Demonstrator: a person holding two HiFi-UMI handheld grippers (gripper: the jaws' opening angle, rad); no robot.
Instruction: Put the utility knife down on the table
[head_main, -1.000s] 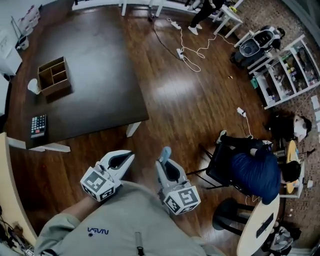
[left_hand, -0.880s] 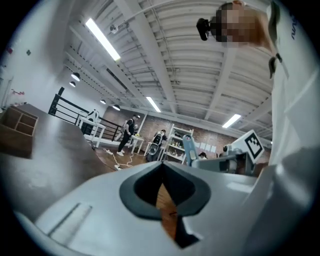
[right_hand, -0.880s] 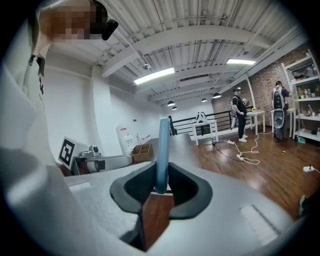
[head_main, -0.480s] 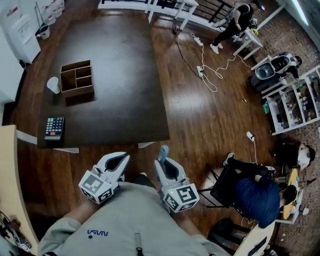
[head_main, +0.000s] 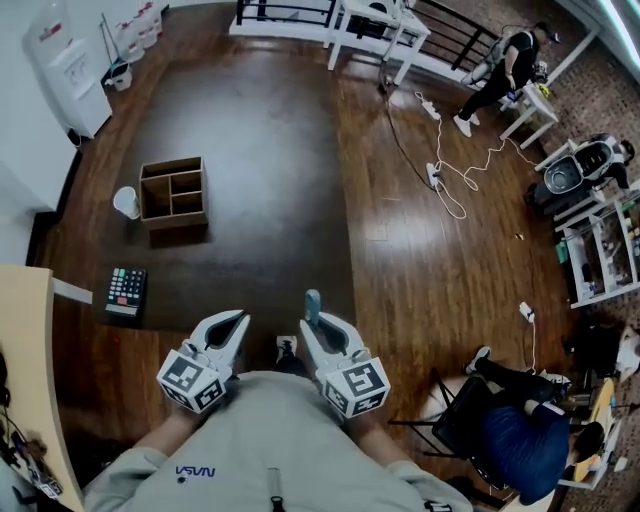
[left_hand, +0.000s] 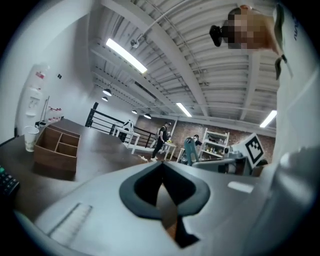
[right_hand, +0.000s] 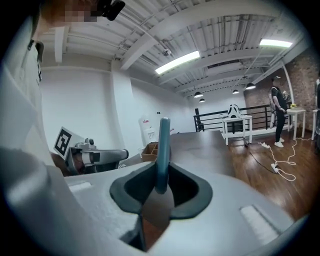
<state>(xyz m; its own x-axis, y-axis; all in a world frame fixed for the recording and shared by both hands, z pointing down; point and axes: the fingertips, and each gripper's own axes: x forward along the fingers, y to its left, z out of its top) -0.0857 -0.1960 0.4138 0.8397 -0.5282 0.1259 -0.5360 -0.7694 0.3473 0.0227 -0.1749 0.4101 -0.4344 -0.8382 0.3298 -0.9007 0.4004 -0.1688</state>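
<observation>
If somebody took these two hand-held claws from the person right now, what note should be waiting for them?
Left gripper: shut, empty.
Right gripper: shut on the blue utility knife, which stands up out of its jaws.
Both are close to the body, by the near edge of the dark table.
Done: knife in grip.
Left: probably reach forward, lower it onto bare tabletop, open the jaws.

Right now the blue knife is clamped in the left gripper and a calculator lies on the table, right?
No. The knife is clamped in the right gripper, as the right gripper view shows; the left gripper is shut on nothing. The calculator does lie on the table.
</observation>
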